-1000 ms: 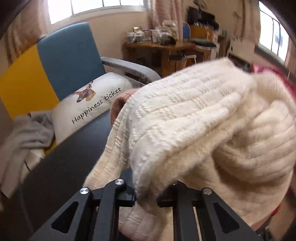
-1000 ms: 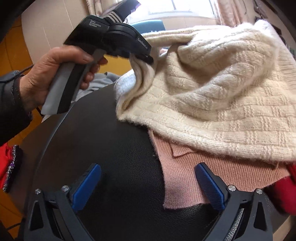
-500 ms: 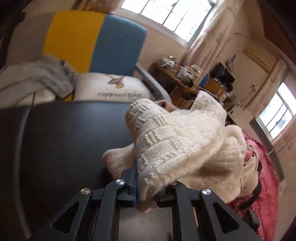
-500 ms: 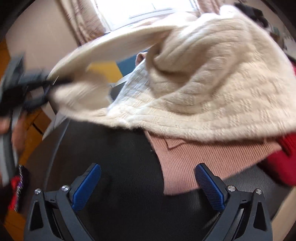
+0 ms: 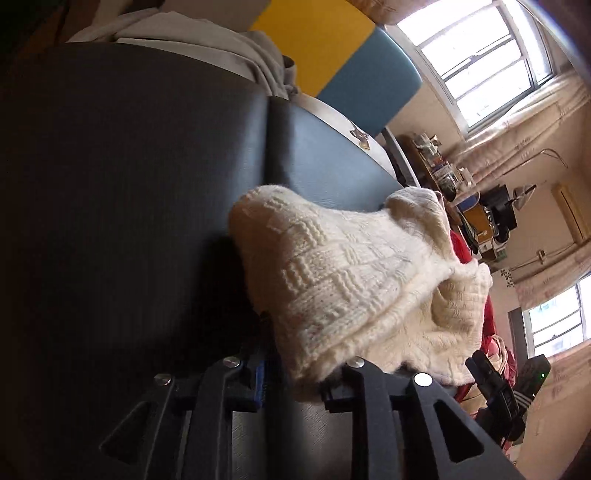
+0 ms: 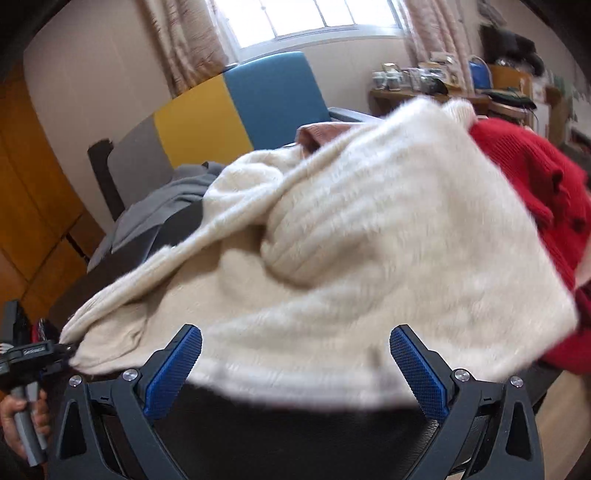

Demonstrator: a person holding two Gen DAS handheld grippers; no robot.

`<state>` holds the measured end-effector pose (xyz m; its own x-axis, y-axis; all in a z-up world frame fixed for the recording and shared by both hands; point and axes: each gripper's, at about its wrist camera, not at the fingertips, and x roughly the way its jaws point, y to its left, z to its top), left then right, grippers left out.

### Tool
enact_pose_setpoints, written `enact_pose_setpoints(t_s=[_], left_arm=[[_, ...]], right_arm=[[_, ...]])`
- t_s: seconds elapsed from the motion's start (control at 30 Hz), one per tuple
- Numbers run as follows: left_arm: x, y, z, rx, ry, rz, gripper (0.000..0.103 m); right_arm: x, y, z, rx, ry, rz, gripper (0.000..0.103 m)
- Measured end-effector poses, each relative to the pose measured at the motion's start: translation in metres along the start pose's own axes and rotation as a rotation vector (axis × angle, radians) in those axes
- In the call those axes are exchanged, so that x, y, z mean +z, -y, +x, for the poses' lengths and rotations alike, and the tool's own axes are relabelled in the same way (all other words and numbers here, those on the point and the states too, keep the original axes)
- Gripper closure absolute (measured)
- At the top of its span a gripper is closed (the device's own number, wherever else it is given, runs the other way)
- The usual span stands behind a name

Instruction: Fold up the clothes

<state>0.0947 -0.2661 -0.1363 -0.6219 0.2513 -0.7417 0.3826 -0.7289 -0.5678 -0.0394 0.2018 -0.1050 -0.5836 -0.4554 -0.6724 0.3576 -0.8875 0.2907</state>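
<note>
Opening now, the left gripper [image 5: 291, 384] jaws have the cream sweater [image 5: 354, 280] hem between them; pads barely visible under the knit, so can't tell if they're pressing on it. In the right wrist view the same gripper sits at 8 o'clock, cloth corner pulled to its tip, a hand [image 6: 22, 421] on the grey grip. Right gripper [image 6: 295, 369] jaws spread wide, nothing between them, blue pads [image 6: 177, 365] just under the sweater's near edge. Sweater is bunched on the black counter [image 5: 129, 221], draped over a pink garment [image 6: 321, 134] peeking out at 12 o'clock. Red garment [image 6: 528, 177] touches it at 2 o'clock. Grey clothing [image 6: 162, 210] at 10 o'clock. Beyond: yellow-and-blue chair [image 6: 251, 107], window [image 6: 314, 14].
</note>
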Motion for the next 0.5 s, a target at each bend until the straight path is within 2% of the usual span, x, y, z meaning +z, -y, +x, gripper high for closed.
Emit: enact_pose_setpoints(t_s=[0.1, 0.2, 0.23, 0.33, 0.43, 0.5], left_arm=[[-0.004, -0.002, -0.016, 0.012, 0.034, 0.005, 0.080], [-0.002, -0.004, -0.032, 0.015, 0.082, 0.004, 0.080], [0.002, -0.009, -0.039, 0.029, 0.101, -0.008, 0.080], [0.015, -0.029, -0.060, 0.100, 0.166, -0.055, 0.080], [0.034, -0.048, -0.083, 0.202, 0.239, -0.100, 0.080], [0.044, -0.059, -0.101, 0.281, 0.293, -0.129, 0.079]], right_arm=[[-0.005, -0.020, 0.015, 0.048, -0.095, -0.100, 0.000], [-0.027, -0.043, 0.040, 0.089, -0.217, -0.211, 0.000], [-0.034, -0.051, 0.048, 0.124, -0.262, -0.233, 0.000], [-0.051, -0.089, 0.061, 0.181, -0.322, -0.329, 0.000], [-0.058, -0.121, 0.062, 0.401, -0.402, -0.307, 0.000], [-0.063, -0.136, 0.064, 0.513, -0.446, -0.284, 0.000]])
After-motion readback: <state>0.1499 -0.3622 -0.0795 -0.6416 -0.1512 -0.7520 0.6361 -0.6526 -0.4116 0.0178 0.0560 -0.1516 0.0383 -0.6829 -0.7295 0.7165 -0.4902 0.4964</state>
